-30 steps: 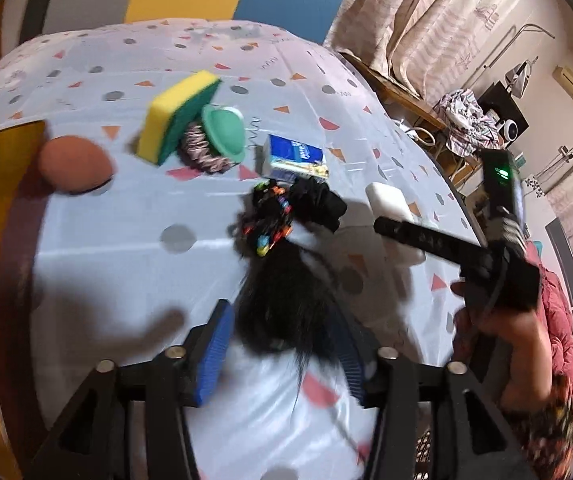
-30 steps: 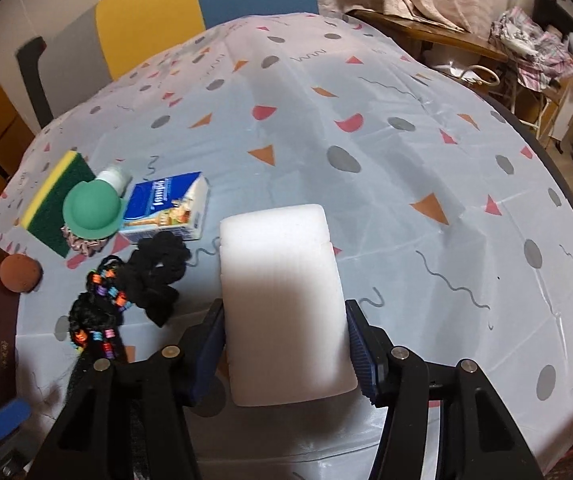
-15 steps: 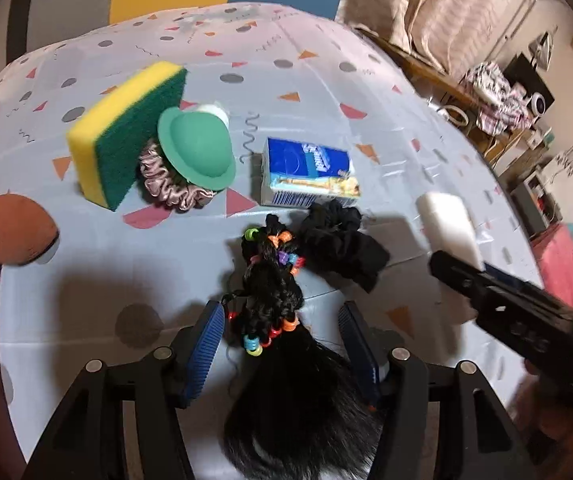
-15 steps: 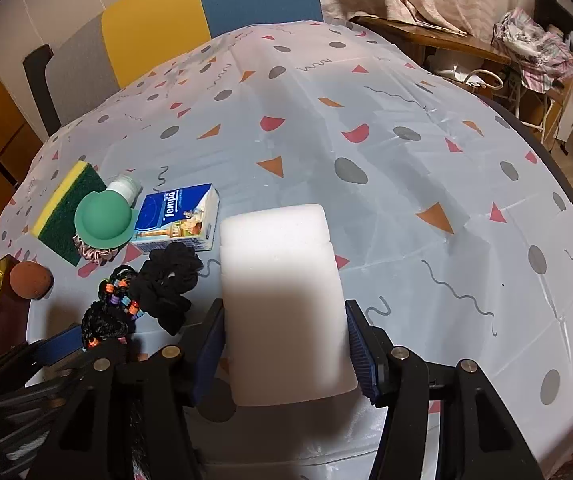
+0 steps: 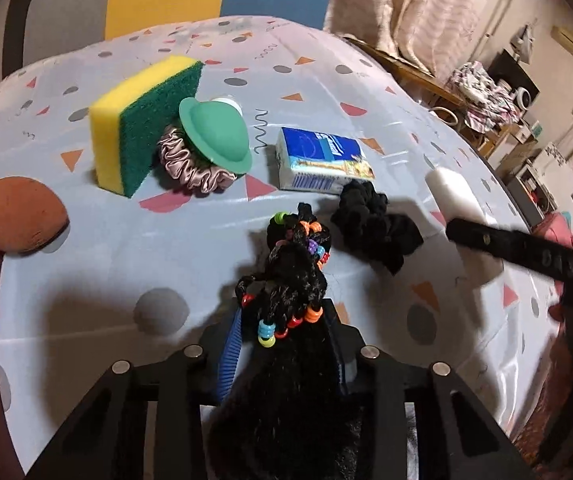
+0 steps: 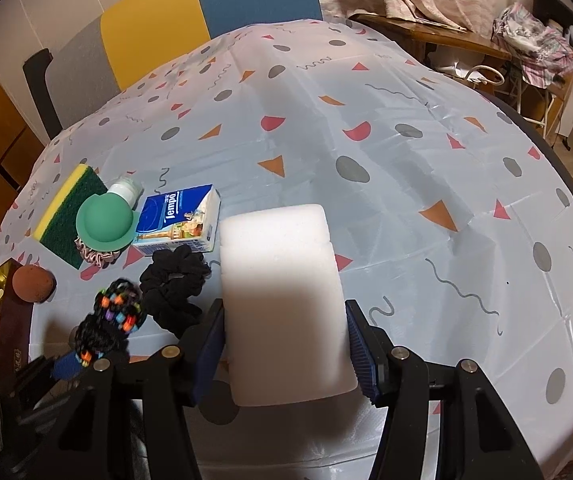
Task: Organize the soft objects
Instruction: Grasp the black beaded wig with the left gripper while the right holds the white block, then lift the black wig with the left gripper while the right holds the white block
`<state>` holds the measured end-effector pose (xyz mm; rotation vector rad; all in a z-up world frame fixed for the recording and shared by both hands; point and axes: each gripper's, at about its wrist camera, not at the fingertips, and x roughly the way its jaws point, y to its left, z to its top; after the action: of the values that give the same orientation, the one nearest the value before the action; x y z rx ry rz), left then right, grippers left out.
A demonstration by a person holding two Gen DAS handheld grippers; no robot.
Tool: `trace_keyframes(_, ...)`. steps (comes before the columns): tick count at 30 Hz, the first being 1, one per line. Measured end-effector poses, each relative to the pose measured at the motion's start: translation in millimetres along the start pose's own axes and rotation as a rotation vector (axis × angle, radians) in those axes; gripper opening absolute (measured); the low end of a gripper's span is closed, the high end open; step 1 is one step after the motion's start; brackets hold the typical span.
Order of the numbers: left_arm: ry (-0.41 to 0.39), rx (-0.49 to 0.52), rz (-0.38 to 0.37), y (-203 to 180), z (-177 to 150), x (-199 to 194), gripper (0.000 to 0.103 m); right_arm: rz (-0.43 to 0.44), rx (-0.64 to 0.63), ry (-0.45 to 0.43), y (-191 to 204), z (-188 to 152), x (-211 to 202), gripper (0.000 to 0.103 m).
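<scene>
The black hair piece with coloured beads [image 5: 286, 280] is found directly between the blue pads of the left tongs [image 5: 286, 344]. Its long axis runs away from the tongs toward the middle of the surface [image 5: 166, 240], so the beaded braid end points forward and the loose bushy end hangs back under the tongs. The left tongs are the nearer ones to it. Their jaws have just been closing, and the hair is now pinched between narrow jaws; a hold seems reached, though how firm it is cannot be told.

In the right tongs [image 6: 284, 344] a white foam block [image 6: 282, 300] is held, with a pad pressed on each side. A black scrunchie [image 5: 374, 224] lies just beside the beaded end, and could be caught by it when the hair is lifted.
</scene>
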<state>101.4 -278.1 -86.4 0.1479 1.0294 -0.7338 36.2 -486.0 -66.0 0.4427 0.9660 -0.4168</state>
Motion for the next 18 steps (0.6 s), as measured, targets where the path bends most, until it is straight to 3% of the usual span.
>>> trace_keyframes(3,-0.012,0.015,-0.016,2.4,-9.9,-5.9,0.035,0.001,0.0,-0.006,-0.2,0.0,-1.0,0.058)
trace_keyframes(8,0.008,-0.077,-0.119,21.4,-13.7,-11.6,0.035,-0.011,-0.007,-0.02,0.1,-0.4,-2.9,0.058)
trace_keyframes(13,0.002,-0.137,-0.128,30.1,-24.1,-24.5,0.031,-0.009,-0.011,-0.049,0.1,0.0,-8.1,0.058)
trace_keyframes(18,-0.007,-0.16,-0.185,34.4,-42.2,-38.6,0.03,-0.025,-0.027,-0.053,2.3,-0.1,-7.7,0.058)
